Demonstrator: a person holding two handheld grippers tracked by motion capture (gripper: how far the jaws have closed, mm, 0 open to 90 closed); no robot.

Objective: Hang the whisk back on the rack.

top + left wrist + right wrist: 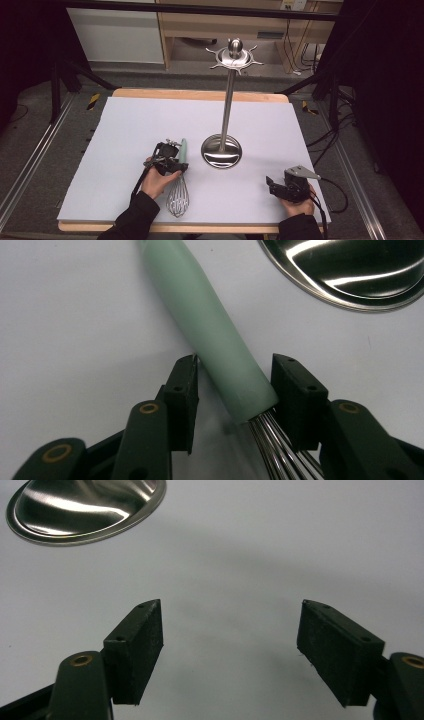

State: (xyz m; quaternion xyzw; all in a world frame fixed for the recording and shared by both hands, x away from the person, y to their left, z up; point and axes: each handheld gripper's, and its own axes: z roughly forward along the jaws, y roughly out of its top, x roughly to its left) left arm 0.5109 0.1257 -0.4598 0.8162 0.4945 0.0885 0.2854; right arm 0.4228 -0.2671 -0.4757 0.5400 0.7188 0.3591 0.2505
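**Now: left jaws straddling the whisk handle, right jaws wide and idle**

Right down at the near edge, two dark sleeves (132,217) coming in over the table rim. Left hand (157,182) wrapped around the left gripper (170,159), right hand (295,205) cradling the right gripper (272,184) at the near right corner of the mat (125,130).

Starting with the right one: jaws spread wide, nothing but bare mat between the pads, tips hanging just above the surface. Grey plate on top, cable trailing off to the right.

Over to the left, and closer to the action. Whisk (178,192) lying flat on the mat, wires (178,200) fanned toward the near edge, mint-green handle (183,150) pointing away. Jaws set across the handle (215,335) right where green meets wire. From the left gripper view, one pad up against the handle's end on the wire side, the other standing a sliver off the opposite flank. So: handle between the fingers, jaws part-closed, not yet clamped on it. Whisk resting on the mat, not lifted.

Just beyond and to the right of the handle tip, the stand (227,100): round shiny base (221,152) near the whisk but clear of it, edge of that base gleaming in both gripper views. Thin pole rising straight up from the base, topped by a spiked crown (235,55) with a knob, every hook bare.

Further back, mat ending at a wooden strip, then grey floor and furniture.
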